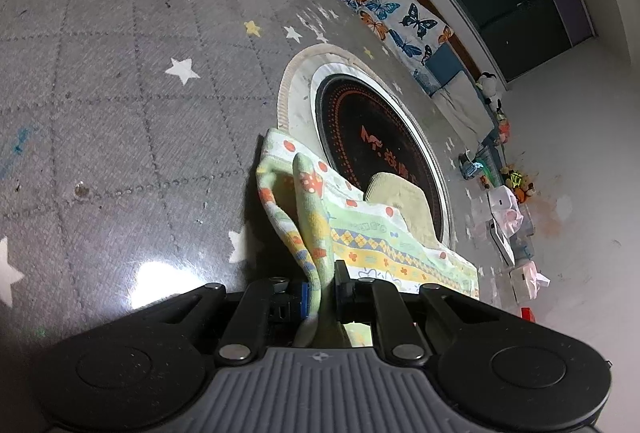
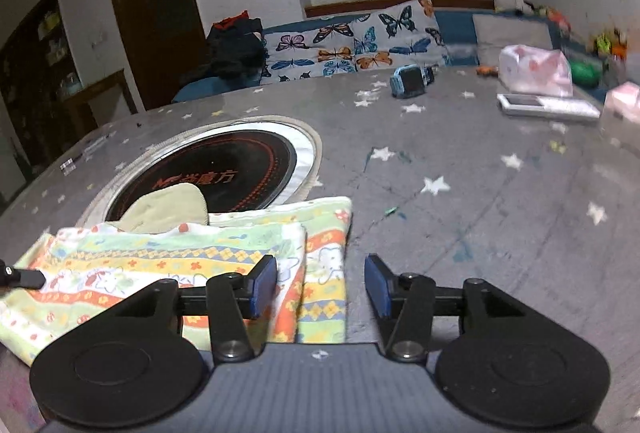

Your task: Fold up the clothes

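A small patterned garment [image 2: 180,261], pale green with orange and yellow bands, lies on the grey star-print table, partly folded, next to a round black cooktop [image 2: 224,169]. Its olive cuff [image 2: 168,207] rests on the cooktop. My left gripper [image 1: 322,293] is shut on a lifted fold of the garment [image 1: 316,217], which rises from the table. My right gripper [image 2: 320,285] is open and empty, just above the garment's right edge, its left finger [image 2: 264,285] over the cloth. The left gripper's tip shows at the far left of the right wrist view [image 2: 20,277].
The round cooktop [image 1: 376,149] is set into the table beyond the garment. At the table's far side are a small blue gadget [image 2: 408,81], a pink plastic bag [image 2: 536,69], a flat white device [image 2: 548,107] and a pink box [image 2: 622,105]. A butterfly-print sofa [image 2: 352,45] stands behind.
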Demonstrator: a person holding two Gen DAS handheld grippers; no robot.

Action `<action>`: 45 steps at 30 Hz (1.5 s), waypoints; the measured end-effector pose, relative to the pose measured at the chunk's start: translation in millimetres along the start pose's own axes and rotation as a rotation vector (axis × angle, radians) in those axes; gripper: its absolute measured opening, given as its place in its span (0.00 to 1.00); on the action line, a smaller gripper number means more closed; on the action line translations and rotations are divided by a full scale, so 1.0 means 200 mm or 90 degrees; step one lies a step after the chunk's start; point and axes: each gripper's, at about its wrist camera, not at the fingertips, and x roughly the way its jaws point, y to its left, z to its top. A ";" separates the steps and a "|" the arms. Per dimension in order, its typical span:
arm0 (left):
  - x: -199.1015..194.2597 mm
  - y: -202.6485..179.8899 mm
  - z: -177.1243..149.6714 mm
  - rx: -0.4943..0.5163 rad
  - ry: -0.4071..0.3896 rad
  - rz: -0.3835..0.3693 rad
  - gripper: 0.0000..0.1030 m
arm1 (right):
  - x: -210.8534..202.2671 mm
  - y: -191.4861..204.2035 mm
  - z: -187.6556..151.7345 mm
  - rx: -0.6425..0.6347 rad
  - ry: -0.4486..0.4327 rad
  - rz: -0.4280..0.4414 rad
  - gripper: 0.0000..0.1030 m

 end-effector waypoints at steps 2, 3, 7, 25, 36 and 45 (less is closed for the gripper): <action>0.00 -0.01 0.00 0.010 -0.003 0.004 0.12 | 0.00 0.02 0.00 -0.005 0.000 0.006 0.47; 0.00 -0.02 0.00 0.018 -0.005 0.008 0.12 | 0.01 0.03 0.00 -0.007 0.002 0.015 0.41; -0.01 -0.06 0.00 0.051 -0.020 0.017 0.11 | 0.00 0.11 -0.02 -0.012 0.010 0.041 0.16; 0.21 -0.83 0.09 0.284 -0.020 -0.062 0.09 | -0.36 -0.03 0.26 -0.031 -0.134 -0.056 0.07; 0.59 -1.21 0.04 0.350 0.023 -0.078 0.09 | -0.38 -0.36 0.40 -0.028 -0.143 -0.165 0.07; 0.84 -1.22 -0.05 0.392 0.068 -0.033 0.11 | -0.23 -0.57 0.27 0.008 -0.085 -0.208 0.08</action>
